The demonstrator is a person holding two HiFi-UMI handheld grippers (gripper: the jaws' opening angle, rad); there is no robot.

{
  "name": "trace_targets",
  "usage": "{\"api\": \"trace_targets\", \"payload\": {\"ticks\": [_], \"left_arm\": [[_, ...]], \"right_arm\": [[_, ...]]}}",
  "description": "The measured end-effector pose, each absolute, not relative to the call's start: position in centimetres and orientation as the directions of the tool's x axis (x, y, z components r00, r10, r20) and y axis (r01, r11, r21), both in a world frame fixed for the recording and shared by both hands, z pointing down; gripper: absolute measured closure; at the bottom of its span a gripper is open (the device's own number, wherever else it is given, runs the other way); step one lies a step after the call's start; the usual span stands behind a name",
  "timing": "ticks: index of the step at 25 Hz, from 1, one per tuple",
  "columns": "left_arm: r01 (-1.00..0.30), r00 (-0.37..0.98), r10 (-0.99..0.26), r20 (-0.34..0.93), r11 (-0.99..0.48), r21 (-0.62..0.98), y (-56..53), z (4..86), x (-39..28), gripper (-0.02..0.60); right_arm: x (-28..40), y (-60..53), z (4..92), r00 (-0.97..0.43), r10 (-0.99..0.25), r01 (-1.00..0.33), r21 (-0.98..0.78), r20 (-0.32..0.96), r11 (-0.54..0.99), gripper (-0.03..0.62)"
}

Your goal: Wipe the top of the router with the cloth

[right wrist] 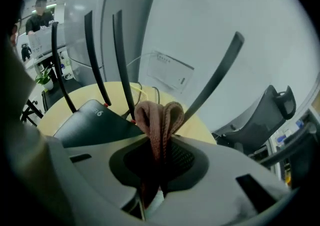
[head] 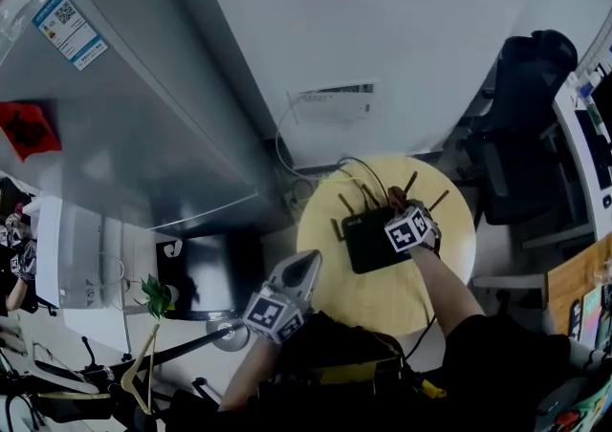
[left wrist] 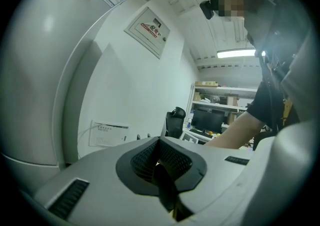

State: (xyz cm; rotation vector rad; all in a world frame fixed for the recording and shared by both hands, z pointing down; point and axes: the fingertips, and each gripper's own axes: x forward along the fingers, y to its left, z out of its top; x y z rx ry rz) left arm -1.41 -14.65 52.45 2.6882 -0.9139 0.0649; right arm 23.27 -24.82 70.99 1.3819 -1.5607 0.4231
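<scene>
The black router (head: 368, 241) lies on the round yellow table (head: 449, 268) with its antennas (right wrist: 120, 55) standing up along the far edge. The brownish cloth (right wrist: 157, 117) sits folded over the router's far right corner, close to those antennas. My right gripper (right wrist: 159, 157) pinches that cloth between its jaws, the fold sticking out past the tips above the router's top, while my left gripper (head: 302, 270) hovers off the table's near left edge, well apart from the router, jaws pressed together on nothing, with the grey fridge (head: 143, 115) farther left.
</scene>
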Motion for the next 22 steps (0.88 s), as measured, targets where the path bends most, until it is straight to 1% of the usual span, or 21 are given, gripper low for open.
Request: {"api": "trace_targets", "payload": {"ticks": [3,7,13,16,19,22], "left_arm": [[-0.615,0.785,-0.607,0.125,-0.738,0.279,-14.7,52.6,-2.1,0.581],[-0.632,0.770,-0.627,0.120,-0.721,0.285,-15.0,52.6,-2.7,0.581],[-0.635,0.767,-0.627,0.134,-0.714,0.295,-15.1,53.1,-3.4,0.581],[-0.622,0.778,-0.616,0.128,-0.724,0.298,-15.3,53.2,-3.1,0.581],[-0.602,0.795,-0.589,0.144,-0.739,0.303,-15.0,53.6,-2.5,0.581],[-0.586,0.808,-0.571,0.144,-0.756,0.293,-15.1,53.8,-1.8,0.581]], "right_arm": [[23.6,-24.8,73.3,0.123,-0.499,-0.919,0.288,0.858,0.269,0.531],[24.5,-24.9,73.4,0.129,-0.496,-0.947,0.256,0.859,0.196,0.531],[24.1,-24.8,73.6,0.134,-0.526,-0.950,0.259,0.840,0.172,0.531],[24.4,-24.7,72.4,0.157,-0.549,-0.948,0.281,0.821,0.150,0.531],[24.1,-24.9,71.4,0.111,-0.594,-0.963,0.233,0.797,0.132,0.531],[24.1,-25.1,70.4,0.095,-0.634,-0.972,0.209,0.768,0.107,0.531]]}}
